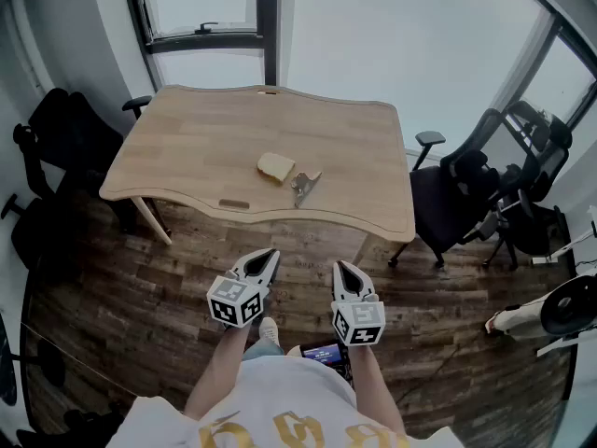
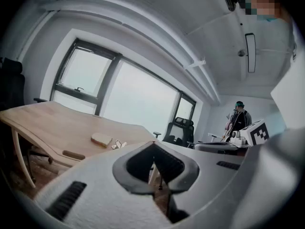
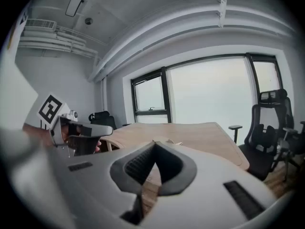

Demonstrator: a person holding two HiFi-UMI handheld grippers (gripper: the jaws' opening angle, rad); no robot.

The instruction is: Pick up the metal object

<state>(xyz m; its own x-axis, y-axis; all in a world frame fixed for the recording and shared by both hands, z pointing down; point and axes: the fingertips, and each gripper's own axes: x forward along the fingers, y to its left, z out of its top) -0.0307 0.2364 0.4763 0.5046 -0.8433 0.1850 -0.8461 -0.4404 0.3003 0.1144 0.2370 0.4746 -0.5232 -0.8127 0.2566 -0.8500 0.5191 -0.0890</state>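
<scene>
A wooden table (image 1: 187, 147) stands on a dark wood floor (image 1: 121, 297) in front of a big window (image 1: 205, 3). The metal object (image 1: 305, 186) lies on the table, a bit toward the near edge and near the middle. It is small and shiny. Its exact shape is too small to tell.

A tan slice (image 1: 275, 167) that looks like bread lies just beside the metal object, at its 10 o'clock. A small wooden block (image 1: 234, 204) lies near the table's front edge, at about 8 o'clock from the metal object.

The person holds both grippers low, over the floor, well apart from the table. In the head view the metal object is at 12 o'clock from them.

The left gripper (image 1: 269, 253) has its two jaws pressed together at the tips, with nothing between them. In its own view the left gripper (image 2: 152, 144) points at the table, and the metal object (image 2: 117, 145) shows just right of the tan slice (image 2: 101, 139).

The right gripper (image 1: 340, 266) has its jaws pressed together too, and it holds nothing. Its own view shows the tips of the right gripper (image 3: 155, 143) touching, with the table (image 3: 200, 135) behind them.

Black office chairs (image 1: 457, 194) stand at 3 o'clock of the table. More black chairs (image 1: 56, 138) stand at its 9 o'clock. Another person (image 2: 239, 118) stands far off in the left gripper view.
</scene>
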